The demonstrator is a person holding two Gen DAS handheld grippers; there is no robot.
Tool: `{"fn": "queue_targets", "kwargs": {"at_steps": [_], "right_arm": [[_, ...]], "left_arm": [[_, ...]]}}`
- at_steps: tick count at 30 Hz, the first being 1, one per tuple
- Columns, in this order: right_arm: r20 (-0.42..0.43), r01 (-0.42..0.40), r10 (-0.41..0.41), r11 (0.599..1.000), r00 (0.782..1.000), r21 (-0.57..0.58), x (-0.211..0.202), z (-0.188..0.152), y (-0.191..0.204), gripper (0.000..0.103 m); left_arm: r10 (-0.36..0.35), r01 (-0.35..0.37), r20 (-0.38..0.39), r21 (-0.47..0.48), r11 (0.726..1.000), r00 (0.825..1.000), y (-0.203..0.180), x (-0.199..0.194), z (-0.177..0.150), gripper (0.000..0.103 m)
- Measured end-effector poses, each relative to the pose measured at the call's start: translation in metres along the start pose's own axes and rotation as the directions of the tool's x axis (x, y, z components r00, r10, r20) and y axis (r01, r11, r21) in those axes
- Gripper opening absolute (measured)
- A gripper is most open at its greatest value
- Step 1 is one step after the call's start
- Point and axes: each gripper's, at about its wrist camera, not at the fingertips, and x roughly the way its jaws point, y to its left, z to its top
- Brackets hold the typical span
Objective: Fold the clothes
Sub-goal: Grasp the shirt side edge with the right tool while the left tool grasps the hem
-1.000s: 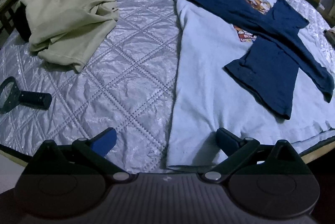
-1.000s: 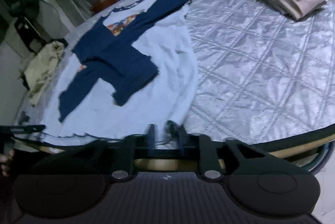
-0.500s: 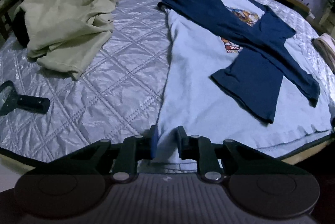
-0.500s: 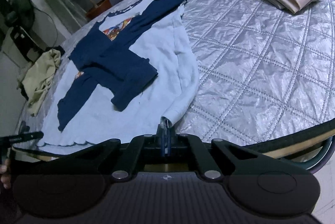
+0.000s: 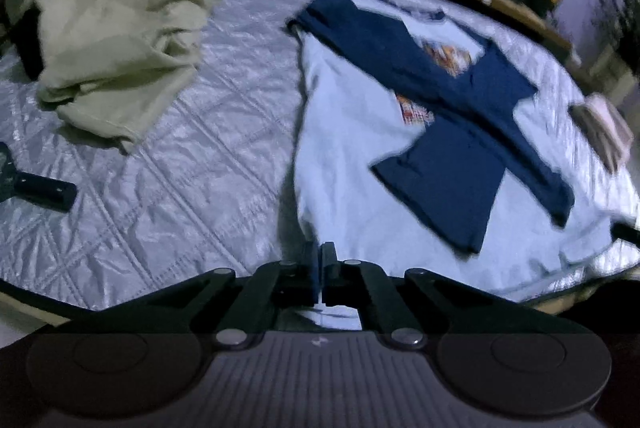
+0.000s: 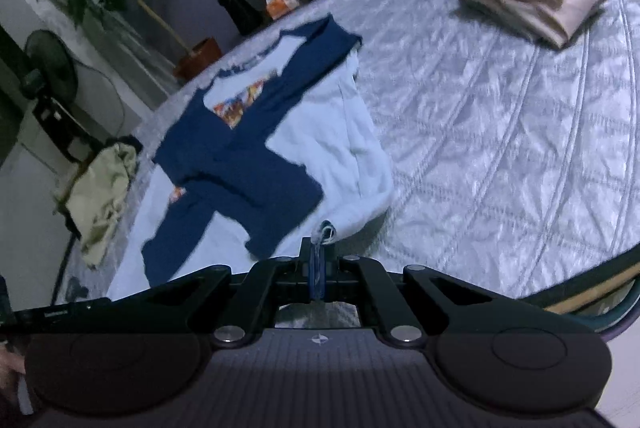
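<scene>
A round table under a quilted silver cover (image 5: 168,164) bears a pale-blue T-shirt with navy sleeves crossed over its printed chest (image 5: 372,132), lying just ahead of both tongs. The left gripper (image 5: 320,260), wide apart a second ago, is now clamped on the shirt's near hem corner; the right gripper (image 6: 319,260), then half apart, now pinches the opposite hem corner, lifted off the cover. A crumpled olive garment (image 5: 120,40) lies far left of the left tongs, a folded pink cloth (image 6: 532,0) far right of the right tongs.
</scene>
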Motion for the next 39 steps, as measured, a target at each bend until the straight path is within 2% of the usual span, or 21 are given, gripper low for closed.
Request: {"fn": "queue_targets", "kwargs": {"at_steps": [5, 11, 18, 28, 33, 39], "right_arm": [[0.023, -0.021, 0.020, 0.999, 1.000, 0.049, -0.005, 0.008, -0.003, 0.002], [0.023, -0.034, 0.032, 0.993, 0.999, 0.114, -0.010, 0.000, -0.012, 0.002], [0.011, -0.043, 0.042, 0.987, 0.999, 0.157, -0.018, -0.012, -0.021, 0.002], [0.032, -0.072, 0.068, 0.983, 0.997, 0.168, -0.042, -0.007, -0.020, 0.002], [0.088, -0.118, 0.105, 0.980, 0.991, 0.159, -0.039, 0.027, -0.008, 0.002], [0.141, -0.157, 0.136, 0.977, 0.981, 0.143, 0.003, 0.102, 0.004, 0.002]], "left_arm": [[-0.016, 0.025, 0.069, -0.129, 0.991, 0.997, 0.015, -0.016, 0.009, 0.001], [-0.038, 0.060, 0.098, -0.233, 0.971, 0.994, 0.023, -0.028, 0.002, 0.001], [-0.043, 0.071, 0.109, -0.273, 0.959, 0.993, 0.024, -0.036, -0.006, 0.001], [-0.091, 0.159, 0.184, -0.399, 0.903, 0.979, 0.037, -0.058, -0.014, 0.001], [-0.125, 0.223, 0.237, -0.456, 0.862, 0.964, 0.047, -0.056, 0.014, 0.001], [-0.167, 0.278, 0.273, -0.443, 0.852, 0.947, 0.050, -0.012, 0.098, 0.001]]}}
